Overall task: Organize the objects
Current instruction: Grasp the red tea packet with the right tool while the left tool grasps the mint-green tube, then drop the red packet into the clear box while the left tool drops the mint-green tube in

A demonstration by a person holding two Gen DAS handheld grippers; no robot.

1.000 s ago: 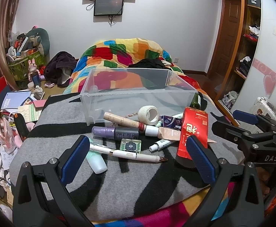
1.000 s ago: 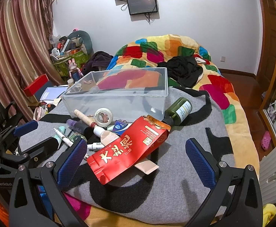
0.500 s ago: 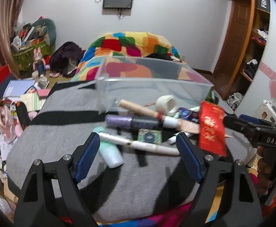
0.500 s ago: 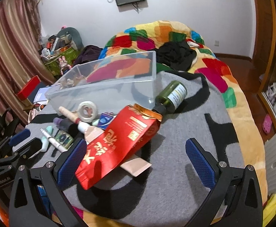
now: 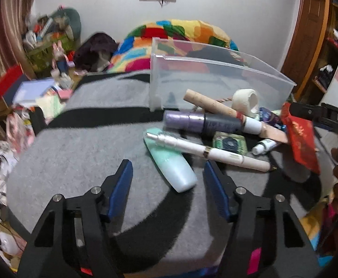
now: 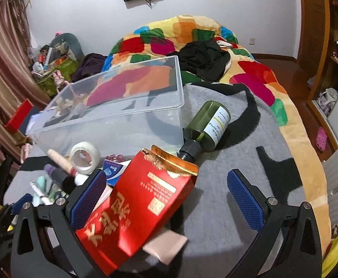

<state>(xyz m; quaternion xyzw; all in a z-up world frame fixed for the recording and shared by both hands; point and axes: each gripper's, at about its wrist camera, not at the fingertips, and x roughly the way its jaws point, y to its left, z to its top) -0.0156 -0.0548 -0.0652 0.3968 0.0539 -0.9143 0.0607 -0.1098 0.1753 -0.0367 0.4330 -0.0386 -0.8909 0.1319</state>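
Progress: none visible; clear bin (image 5: 215, 78) sits apparently empty behind the clutter. Left gripper (image 5: 167, 180) spread before mint tube (image 5: 171, 164) and white pen (image 5: 206, 149); right gripper (image 6: 166, 194) spread around red pouch (image 6: 136, 210), green bottle (image 6: 209, 125) beyond. Everything remains unsorted on the blanket (image 5: 76, 153).

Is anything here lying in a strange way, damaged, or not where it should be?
Yes. The clear bin holds none of the toiletries; they lie heaped on the grey blanket in front of it. The green bottle lies on its side, cap against the red pouch, whose top edge looks torn open. No spill is visible.
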